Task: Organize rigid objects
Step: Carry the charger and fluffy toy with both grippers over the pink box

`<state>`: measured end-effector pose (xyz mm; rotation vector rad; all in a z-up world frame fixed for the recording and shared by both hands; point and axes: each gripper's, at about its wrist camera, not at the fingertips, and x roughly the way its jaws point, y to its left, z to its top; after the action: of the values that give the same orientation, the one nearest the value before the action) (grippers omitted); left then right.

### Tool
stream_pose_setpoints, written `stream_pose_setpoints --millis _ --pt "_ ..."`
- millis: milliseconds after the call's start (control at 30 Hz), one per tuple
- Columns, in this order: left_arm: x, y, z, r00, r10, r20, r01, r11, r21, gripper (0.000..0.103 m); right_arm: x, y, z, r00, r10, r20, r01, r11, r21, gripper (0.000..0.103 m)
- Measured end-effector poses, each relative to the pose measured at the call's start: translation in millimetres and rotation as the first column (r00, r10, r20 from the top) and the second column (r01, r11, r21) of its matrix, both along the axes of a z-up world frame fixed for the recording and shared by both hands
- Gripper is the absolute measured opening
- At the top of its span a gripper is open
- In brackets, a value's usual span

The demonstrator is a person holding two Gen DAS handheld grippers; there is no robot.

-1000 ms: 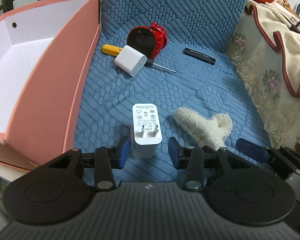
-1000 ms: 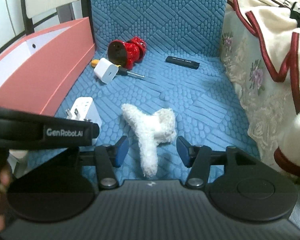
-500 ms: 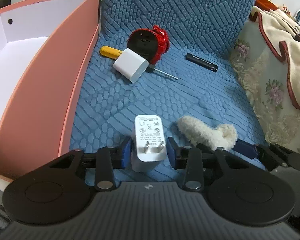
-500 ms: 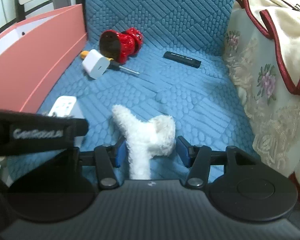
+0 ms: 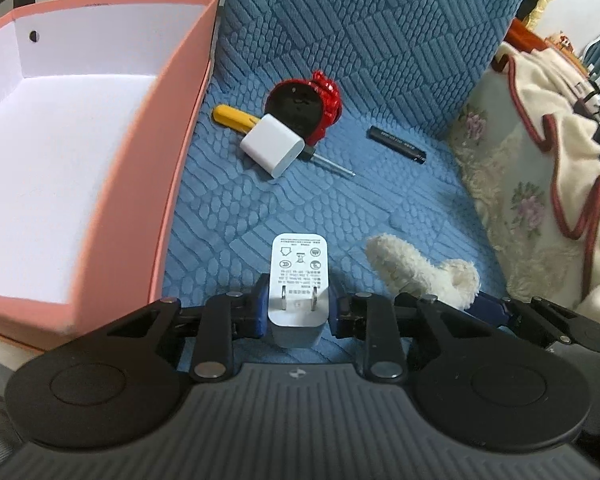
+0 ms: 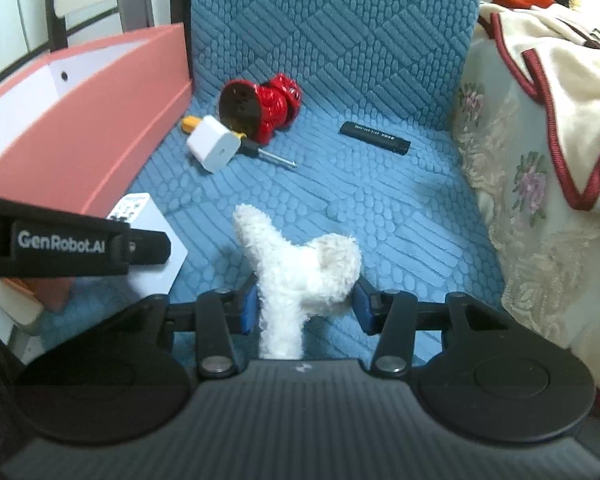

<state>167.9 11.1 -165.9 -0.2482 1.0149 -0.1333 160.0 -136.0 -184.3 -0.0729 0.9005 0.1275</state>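
Two hand-held grippers: both at the front edge of the blue quilted seat cushion (image 5: 380,200).
Left hand-held gripper (image 5: 298,310): jaws closed against the two side faces of the white wall charger (image 5: 298,280); prongs face up toward the camera.
Right hand-held gripper (image 6: 304,306): jaws narrowed around the white plush claw clip (image 6: 300,272); left pad touches the fleece, contact at the right pad cannot be confirmed.
Charger handling: judged rigid, light, smooth-sided and somewhat slippery; hold across the flat sides near mid-body, clear of the prongs.
Claw clip handling: soft fleece over what is probably a stiff sprung frame; the cover will compress, so grip at the hinge body, not the tips.
Pink box (image 5: 172,168): against the left edge of the cushion, open top, white interior; the likely destination.
Remaining items: white cube adapter (image 5: 272,150) lying on a yellow-handled screwdriver (image 5: 236,114), touching the red ribbed object (image 5: 320,100), near the back-left corner; black stick-shaped device (image 5: 396,145) toward the back-right.
Risk: charger may twist between the pads during the lift.
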Motion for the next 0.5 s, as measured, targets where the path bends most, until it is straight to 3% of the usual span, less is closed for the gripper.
stream_pose_setpoints --millis 267,500 --pt "-22 8 41 0.998 -0.030 0.046 0.029 0.999 0.014 0.032 -26 -4 42 0.999 -0.026 0.026 0.024 0.997 0.072 0.050" --pt "-46 27 80 0.996 -0.026 0.082 0.028 0.999 -0.018 0.032 -56 1 85 0.998 -0.002 0.065 -0.004 0.996 0.095 0.050"
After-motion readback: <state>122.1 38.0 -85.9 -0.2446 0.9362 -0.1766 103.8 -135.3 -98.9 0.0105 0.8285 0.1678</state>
